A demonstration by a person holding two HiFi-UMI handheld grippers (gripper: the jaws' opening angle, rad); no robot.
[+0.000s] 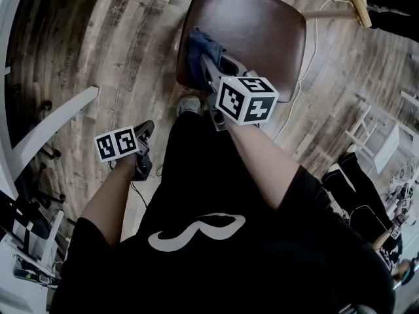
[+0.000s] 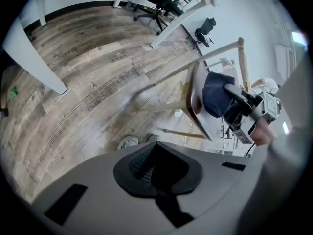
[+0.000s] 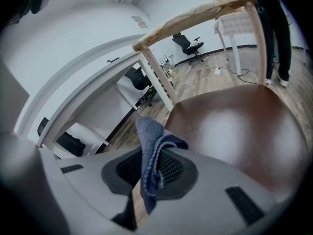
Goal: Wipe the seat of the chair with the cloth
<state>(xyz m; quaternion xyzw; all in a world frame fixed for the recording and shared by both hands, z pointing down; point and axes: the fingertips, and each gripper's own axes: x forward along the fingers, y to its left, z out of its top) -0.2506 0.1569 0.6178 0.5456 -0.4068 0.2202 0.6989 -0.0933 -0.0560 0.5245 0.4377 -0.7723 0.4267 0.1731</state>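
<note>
The chair's brown seat (image 1: 258, 28) lies ahead of me, with its pale wooden back rail (image 3: 195, 13) beyond. A blue cloth (image 1: 198, 52) rests on the seat's near left edge. My right gripper (image 1: 209, 67) is shut on the cloth (image 3: 152, 146), which bunches up between its jaws just over the seat (image 3: 234, 126). My left gripper (image 1: 148, 129) hangs low beside my left leg, away from the chair, shut (image 2: 157, 168) with nothing in it. From there I see the chair (image 2: 198, 109) edge-on, with the cloth (image 2: 215, 94) and the right gripper (image 2: 240, 106).
Wooden plank floor (image 1: 98, 38) surrounds the chair. A white desk frame (image 1: 55, 126) stands at the left, my shoe (image 1: 189, 104) by the chair's front. A cable (image 1: 302, 84) trails on the right. Another person's legs (image 3: 274, 33) stand behind the chair. Office chairs (image 2: 161, 1) are further off.
</note>
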